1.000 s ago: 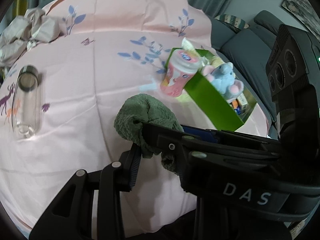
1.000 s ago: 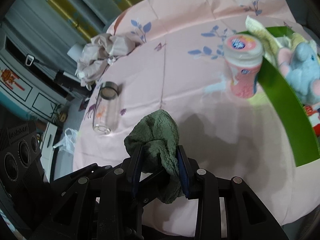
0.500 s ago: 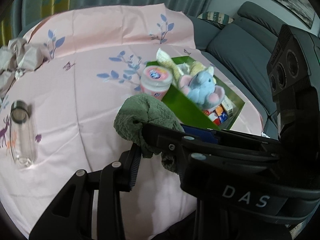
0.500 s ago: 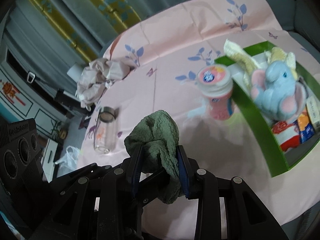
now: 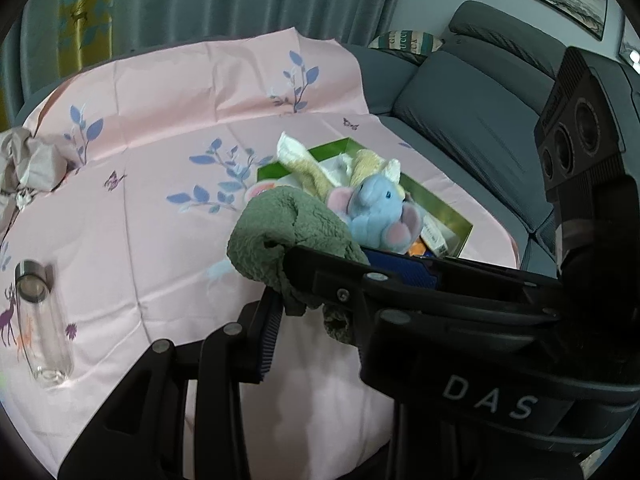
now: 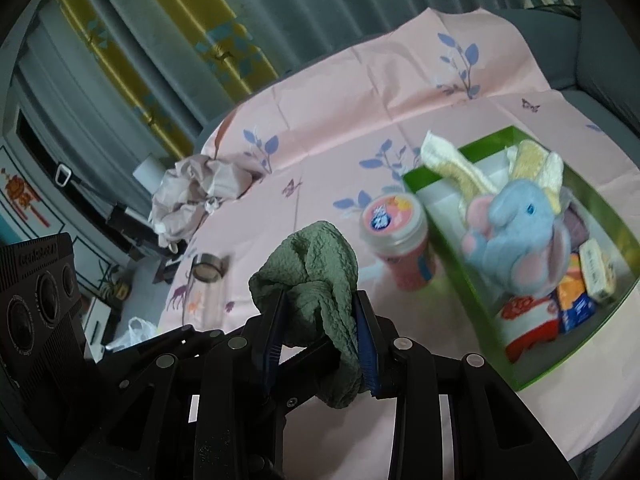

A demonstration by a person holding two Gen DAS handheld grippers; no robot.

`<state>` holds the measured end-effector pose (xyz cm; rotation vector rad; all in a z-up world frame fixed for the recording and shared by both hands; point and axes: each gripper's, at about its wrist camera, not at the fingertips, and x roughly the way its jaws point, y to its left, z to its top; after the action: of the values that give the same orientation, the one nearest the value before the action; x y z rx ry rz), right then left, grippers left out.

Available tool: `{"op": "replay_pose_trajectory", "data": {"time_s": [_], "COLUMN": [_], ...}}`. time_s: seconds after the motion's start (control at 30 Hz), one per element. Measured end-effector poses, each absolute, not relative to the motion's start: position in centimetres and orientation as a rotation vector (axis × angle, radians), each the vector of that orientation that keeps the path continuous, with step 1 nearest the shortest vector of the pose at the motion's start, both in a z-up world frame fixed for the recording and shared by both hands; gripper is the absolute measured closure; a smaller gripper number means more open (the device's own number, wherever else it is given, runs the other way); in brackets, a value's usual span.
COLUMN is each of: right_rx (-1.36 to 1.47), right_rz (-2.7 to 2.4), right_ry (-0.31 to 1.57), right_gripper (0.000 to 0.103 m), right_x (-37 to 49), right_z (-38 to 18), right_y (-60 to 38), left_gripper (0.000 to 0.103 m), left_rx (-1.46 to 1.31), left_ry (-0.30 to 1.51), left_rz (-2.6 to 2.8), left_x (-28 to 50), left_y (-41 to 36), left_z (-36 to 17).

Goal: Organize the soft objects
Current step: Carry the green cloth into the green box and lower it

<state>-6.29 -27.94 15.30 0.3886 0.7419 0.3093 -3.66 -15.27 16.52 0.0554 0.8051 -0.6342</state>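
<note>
Both tools (image 6: 320, 320) (image 5: 320, 292) clamp one green cloth (image 6: 316, 260); the green box (image 6: 460, 248) holds a plush elephant (image 6: 516, 236), towels and packets.

My left hand-held gripper (image 5: 320, 280) and my right hand-held gripper (image 5: 400, 276), which crosses in from the right, both pinch the green towel (image 5: 288, 232) above the pink cloth (image 5: 168, 208) on the worktop. Just past the towel sits the green box (image 5: 436, 204), with a blue plush elephant (image 5: 376, 212) and cream cloths (image 5: 308, 164) in it. A clear bottle (image 5: 40, 320) lies near left; a crumpled fabric (image 5: 28, 160) lies far left. A grey sofa (image 5: 472, 112) stands far right.
</note>
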Motion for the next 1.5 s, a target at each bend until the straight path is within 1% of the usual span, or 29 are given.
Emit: {"op": "replay_pose_trajectory", "data": {"time_s": [0.43, 0.53, 0.7, 1.17, 1.5], "right_rx": [0.404, 0.442, 0.514, 0.658, 0.729], "right_rz": [0.272, 0.259, 0.235, 0.133, 0.052], "right_ry": [0.606, 0.585, 0.632, 0.615, 0.683], "right_gripper": [0.067, 0.067, 0.067, 0.067, 0.067], "right_x": [-5.3, -5.2, -3.9, -3.2, -1.4], "right_z": [18.8, 18.0, 15.6, 13.0, 10.3], "right_y": [-32.4, -33.6, -35.9, -41.1, -43.8], "left_gripper": [0.073, 0.073, 0.073, 0.073, 0.073], "left_rx": [0.094, 0.129, 0.136, 0.167, 0.182], "left_ry": [0.678, 0.68, 0.737, 0.773, 0.847], "left_rz": [-0.708, -0.723, -0.741, -0.829, -0.861], "left_x": [-2.3, -2.1, -0.9, 0.9, 2.2], "left_y": [-19.6, -20.9, -22.7, -27.8, -30.6], "left_z": [20.1, 19.5, 17.6, 15.8, 13.3]}}
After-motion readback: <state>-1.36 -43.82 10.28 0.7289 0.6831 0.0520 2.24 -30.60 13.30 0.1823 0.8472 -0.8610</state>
